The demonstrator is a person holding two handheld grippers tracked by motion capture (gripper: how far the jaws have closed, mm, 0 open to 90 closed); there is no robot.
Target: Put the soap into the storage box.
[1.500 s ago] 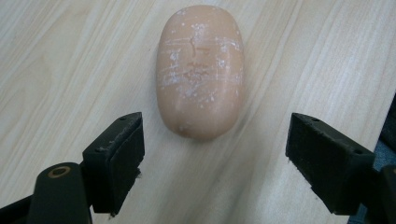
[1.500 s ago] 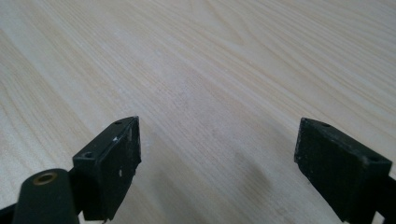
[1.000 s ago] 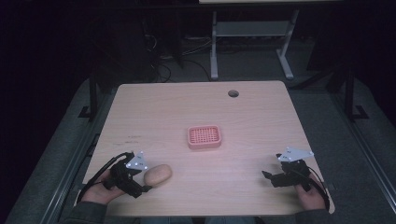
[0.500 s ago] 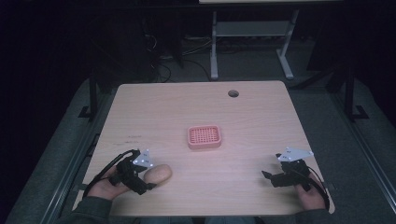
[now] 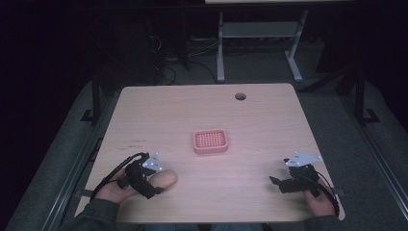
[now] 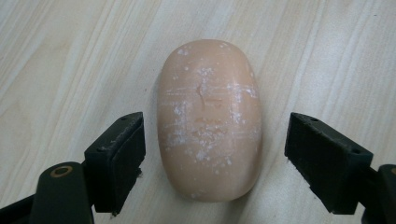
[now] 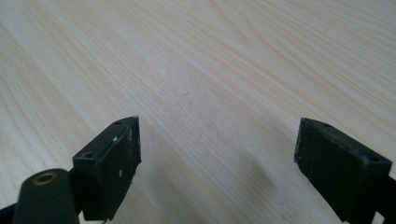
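Straddling the soap near the desk's front-left corner, our left tool stood released and closing, jaws flanking its long sides; our right tool waited released, well apart.

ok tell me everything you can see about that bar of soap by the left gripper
The bar of soap is a smooth, rounded oval in a pale peach tone, its top scuffed with white scratches and specks around a faint embossed mark. It lies flat on the wooden table near the front left edge, short of the pink dish. The left hand-held gripper straddles it lengthwise; its jaws have just been closing, yet both pads stand clear of the soap's sides.
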